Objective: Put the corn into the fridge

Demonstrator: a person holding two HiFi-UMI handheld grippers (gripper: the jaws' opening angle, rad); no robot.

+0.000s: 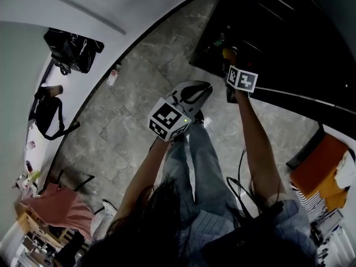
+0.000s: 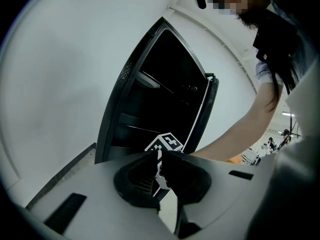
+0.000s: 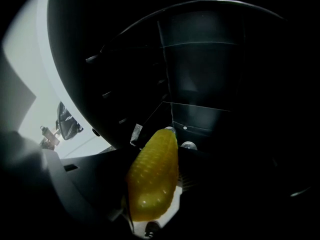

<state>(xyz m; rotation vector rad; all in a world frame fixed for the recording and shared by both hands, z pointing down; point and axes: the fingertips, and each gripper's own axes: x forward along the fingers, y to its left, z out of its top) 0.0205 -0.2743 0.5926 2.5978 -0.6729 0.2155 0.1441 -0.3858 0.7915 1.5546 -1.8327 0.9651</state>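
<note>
A yellow corn cob (image 3: 152, 181) sits lengthwise between the jaws of my right gripper (image 3: 167, 156), which is shut on it. The cob points into the dark inside of the fridge (image 3: 200, 109), near a shelf edge. In the head view the right gripper (image 1: 229, 57) reaches past the fridge (image 1: 278, 32) opening, with the corn (image 1: 227, 52) just showing beyond its marker cube. My left gripper (image 1: 194, 90) hangs over the floor in front of the fridge, shut with nothing in it. From the left gripper (image 2: 159, 159) view, the open fridge (image 2: 160, 99) is ahead.
Grey stone tiles (image 1: 139, 121) cover the floor. Black bags (image 1: 72, 49) lie by the white wall at the left, near a small bottle (image 1: 113, 77). An orange item (image 1: 322, 168) is at the right and red cloth (image 1: 55, 207) at the lower left. The fridge door (image 2: 209, 104) stands open.
</note>
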